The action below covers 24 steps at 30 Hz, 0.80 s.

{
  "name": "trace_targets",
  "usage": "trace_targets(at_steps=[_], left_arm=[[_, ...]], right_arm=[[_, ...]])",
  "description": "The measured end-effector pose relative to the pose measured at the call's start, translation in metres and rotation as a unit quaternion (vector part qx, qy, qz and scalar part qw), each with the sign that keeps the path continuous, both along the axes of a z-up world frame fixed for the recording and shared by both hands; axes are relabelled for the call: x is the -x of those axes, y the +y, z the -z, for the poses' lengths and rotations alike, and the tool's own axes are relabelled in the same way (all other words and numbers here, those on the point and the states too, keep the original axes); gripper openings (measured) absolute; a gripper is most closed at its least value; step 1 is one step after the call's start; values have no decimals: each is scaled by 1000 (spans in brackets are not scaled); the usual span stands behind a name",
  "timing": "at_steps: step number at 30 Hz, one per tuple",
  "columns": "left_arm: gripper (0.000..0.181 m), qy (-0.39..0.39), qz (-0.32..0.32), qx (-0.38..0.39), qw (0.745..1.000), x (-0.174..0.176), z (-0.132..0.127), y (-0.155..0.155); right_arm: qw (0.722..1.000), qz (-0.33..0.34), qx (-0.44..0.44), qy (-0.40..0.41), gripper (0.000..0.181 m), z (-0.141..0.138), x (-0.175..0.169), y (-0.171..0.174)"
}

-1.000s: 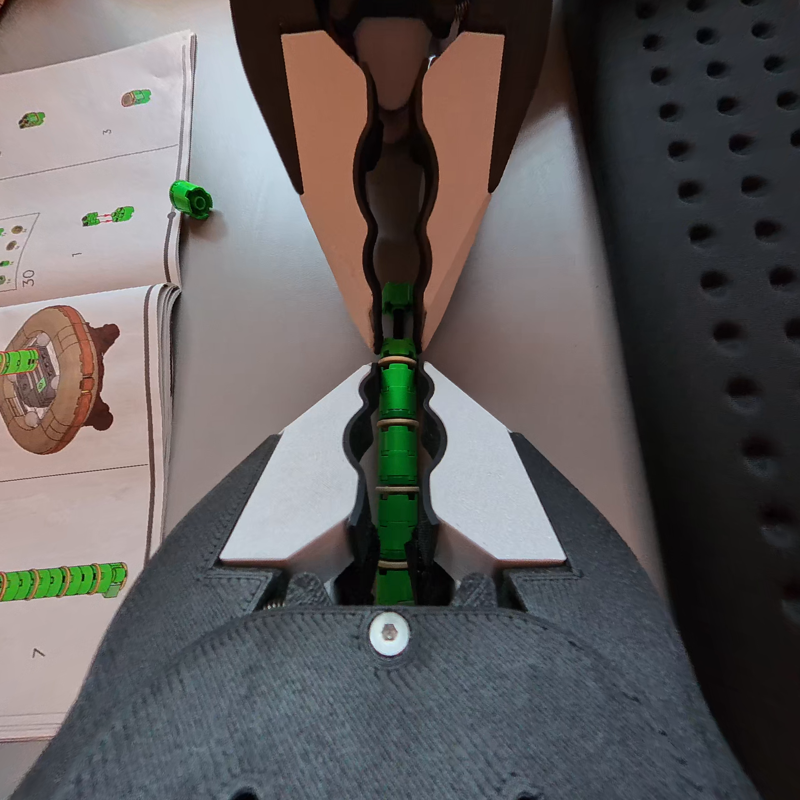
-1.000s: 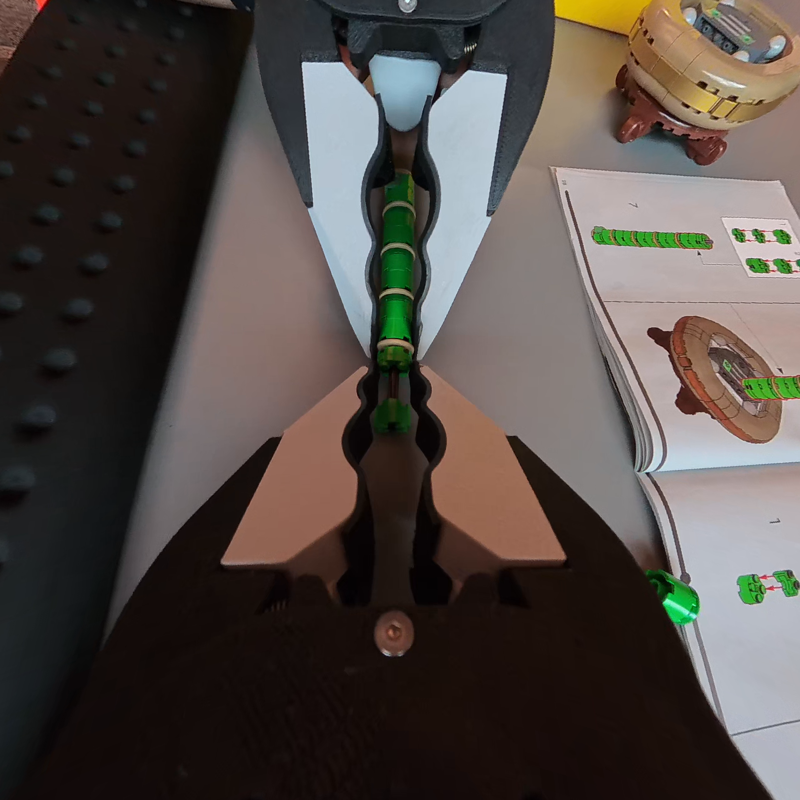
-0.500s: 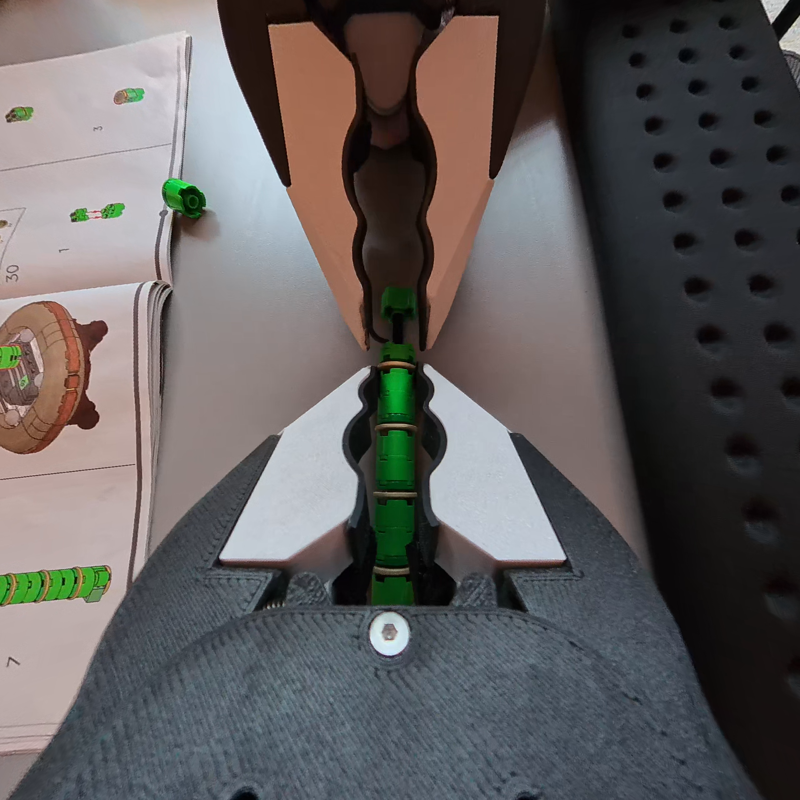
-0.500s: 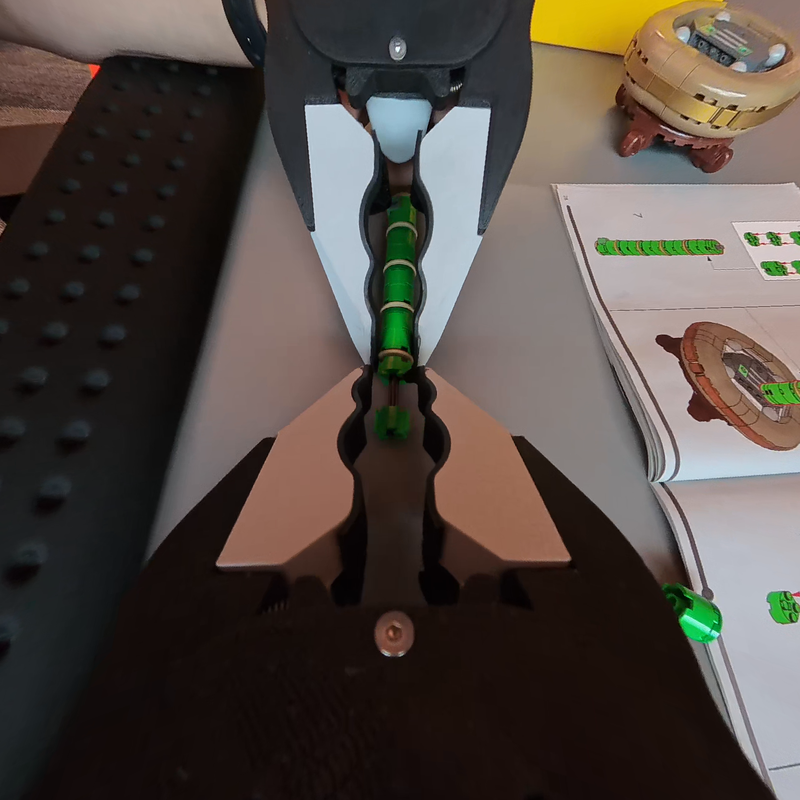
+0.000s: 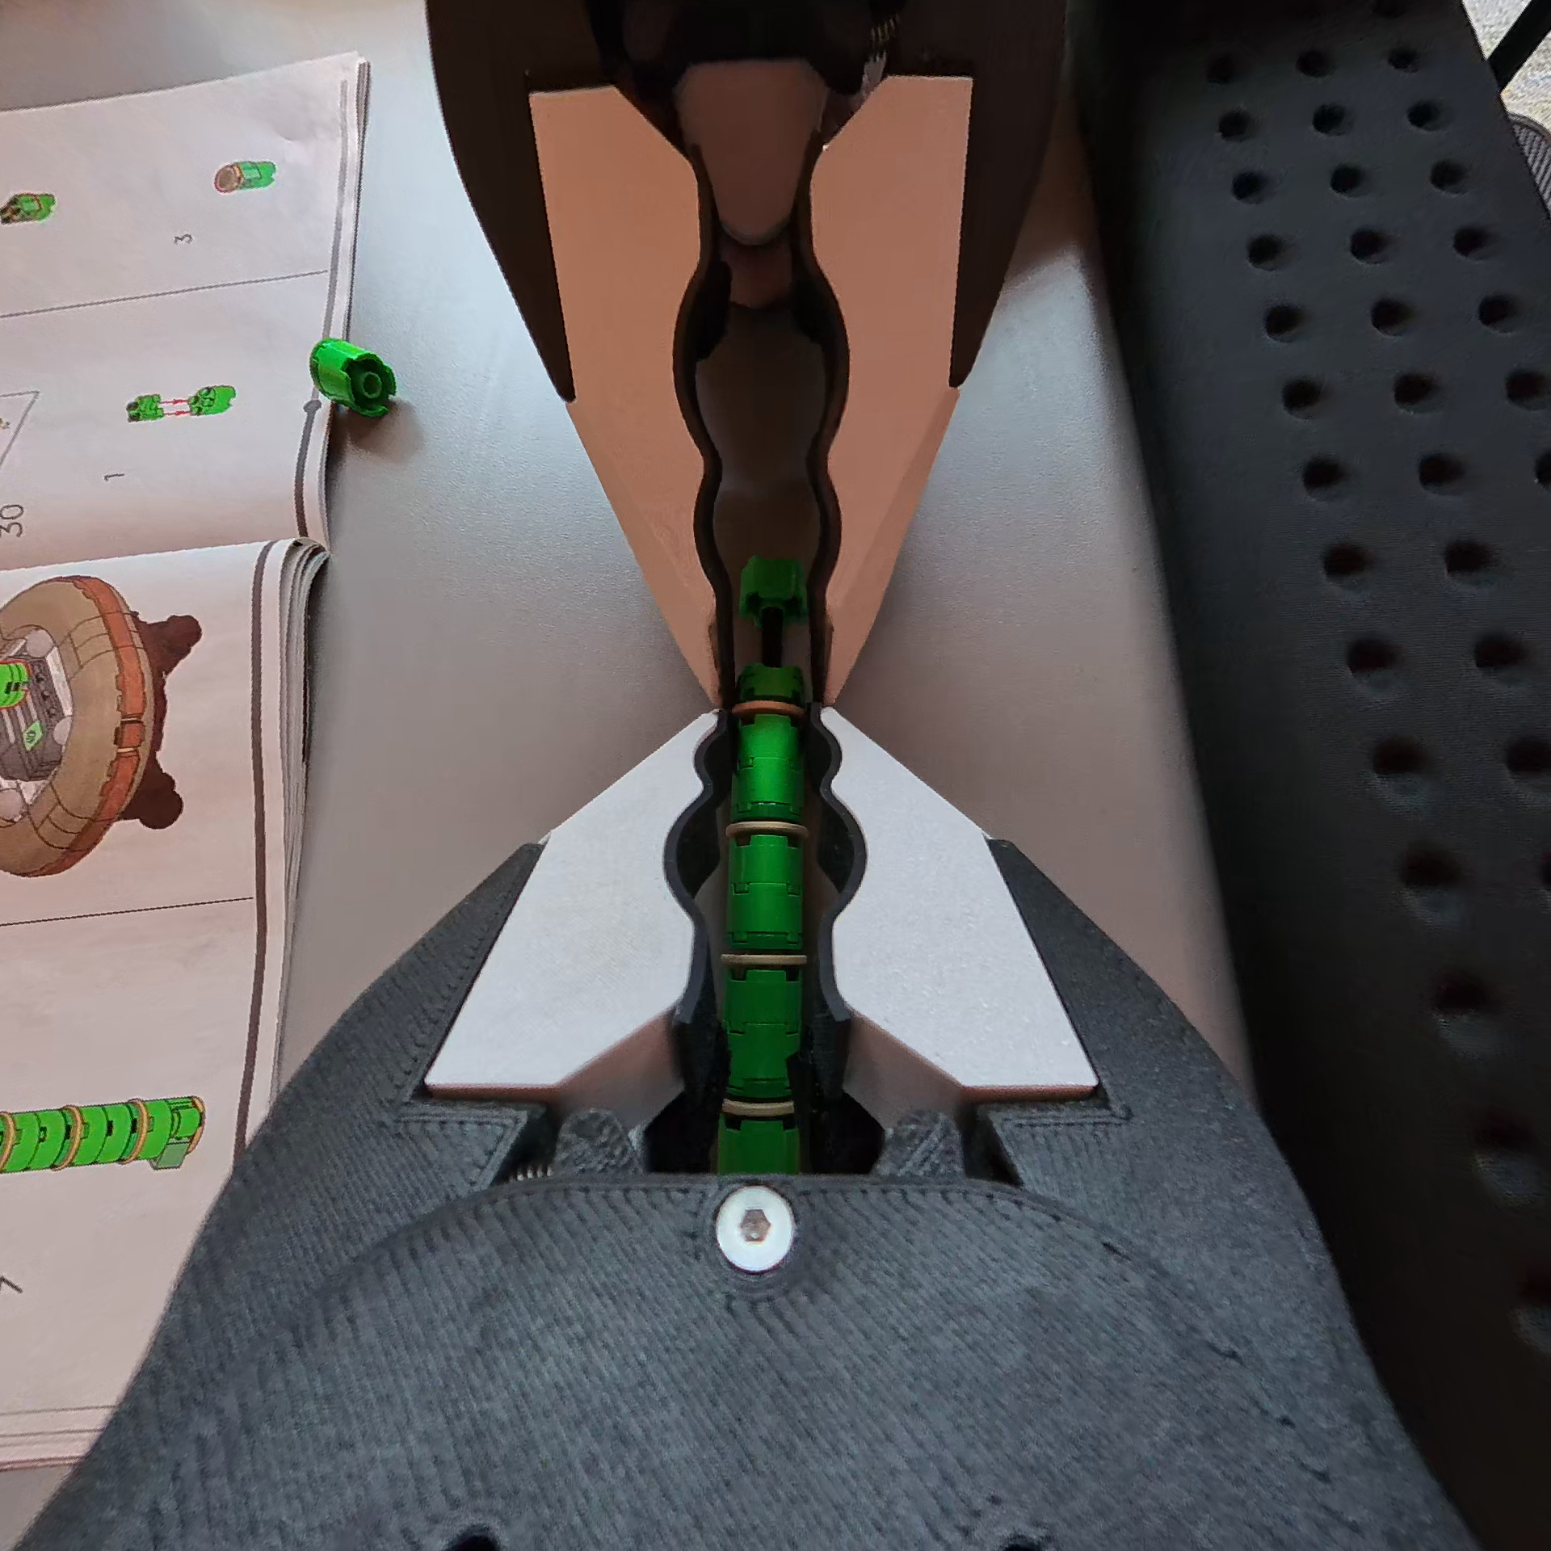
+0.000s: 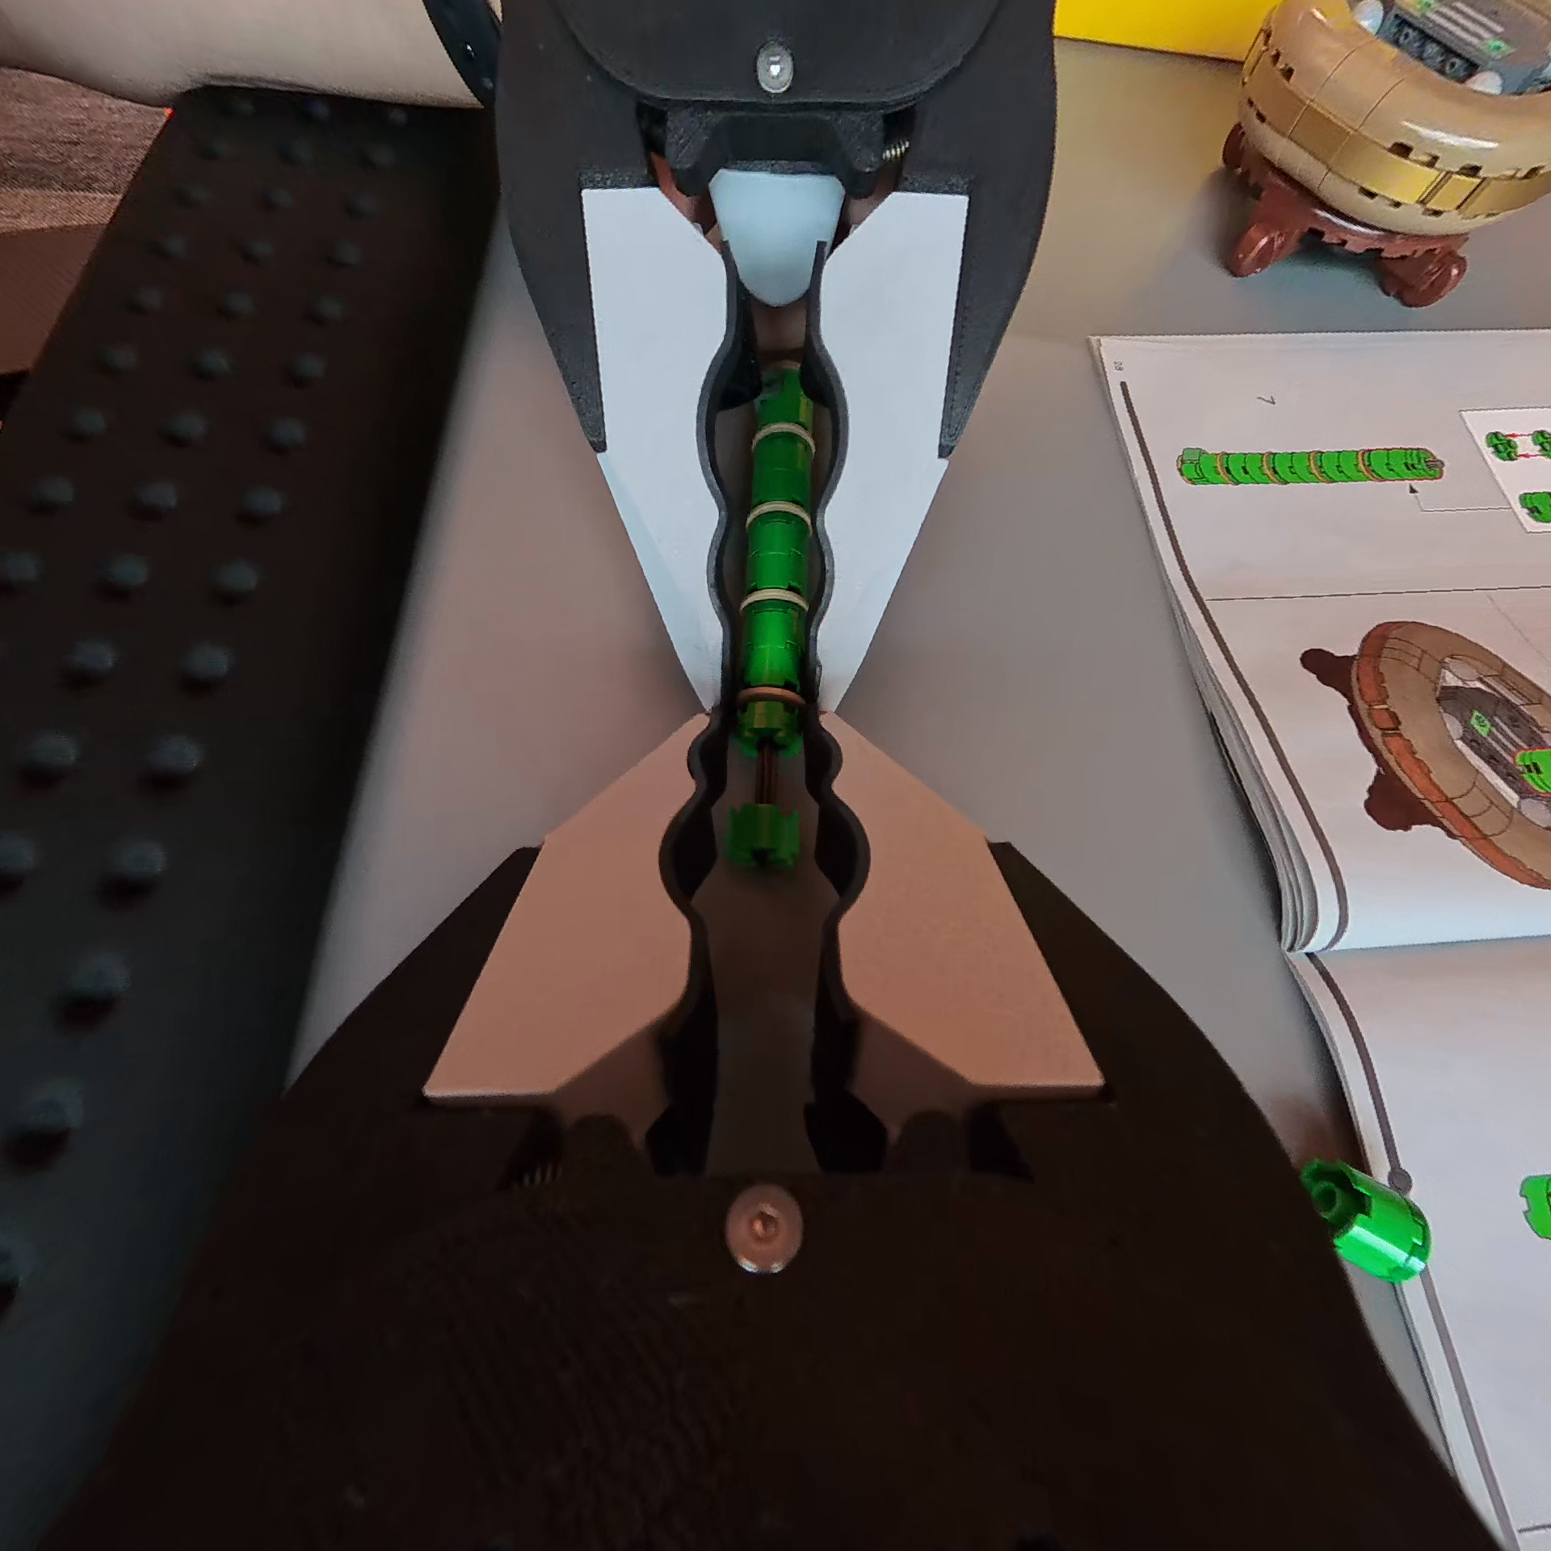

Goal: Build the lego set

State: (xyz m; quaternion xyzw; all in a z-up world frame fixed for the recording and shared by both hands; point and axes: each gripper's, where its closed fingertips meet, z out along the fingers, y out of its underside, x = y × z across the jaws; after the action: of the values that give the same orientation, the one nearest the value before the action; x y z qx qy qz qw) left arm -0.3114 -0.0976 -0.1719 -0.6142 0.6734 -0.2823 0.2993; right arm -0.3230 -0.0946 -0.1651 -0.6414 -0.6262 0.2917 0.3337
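One green ringed lego rod (image 5: 762, 906) clamped lengthwise in left gripper (image 5: 765, 713); right gripper (image 6: 765, 713) pinches small green end-piece (image 6: 760, 832), unseated on axle; loose green round brick (image 5: 351, 378), tan-brown round base (image 6: 1393, 143) outstanding.

Green stalk (image 5: 765, 881) with tan rings, black dotted mat (image 5: 1360, 587), tan-and-brown pot (image 6: 1410, 143)

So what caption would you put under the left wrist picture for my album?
Two grippers meet tip to tip over a grey table, the left gripper holding a green stalk.
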Motion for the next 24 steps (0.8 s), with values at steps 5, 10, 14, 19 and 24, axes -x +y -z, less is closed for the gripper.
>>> trace_targets(at_steps=[5, 10, 14, 19, 24], left_arm=[[16, 0, -1, 10, 1000, 0, 0, 0], [16, -2, -1, 14, 1000, 0, 0, 0], [16, -1, 2, 12, 1000, 1, 0, 0], [16, -5, 4, 14, 1000, 1, 1, -1], [16, -5, 5, 15, 1000, 1, 1, -2]], right_arm=[[999, 9, 32, 0, 16, 1, 0, 0], [999, 13, 40, -4, 15, 0, 0, 1], [1000, 11, 18, -12, 14, 1, -1, 1], [1000, 11, 15, -3, 15, 1, -3, 0], [1000, 10, 12, -2, 14, 1, -4, -1]])
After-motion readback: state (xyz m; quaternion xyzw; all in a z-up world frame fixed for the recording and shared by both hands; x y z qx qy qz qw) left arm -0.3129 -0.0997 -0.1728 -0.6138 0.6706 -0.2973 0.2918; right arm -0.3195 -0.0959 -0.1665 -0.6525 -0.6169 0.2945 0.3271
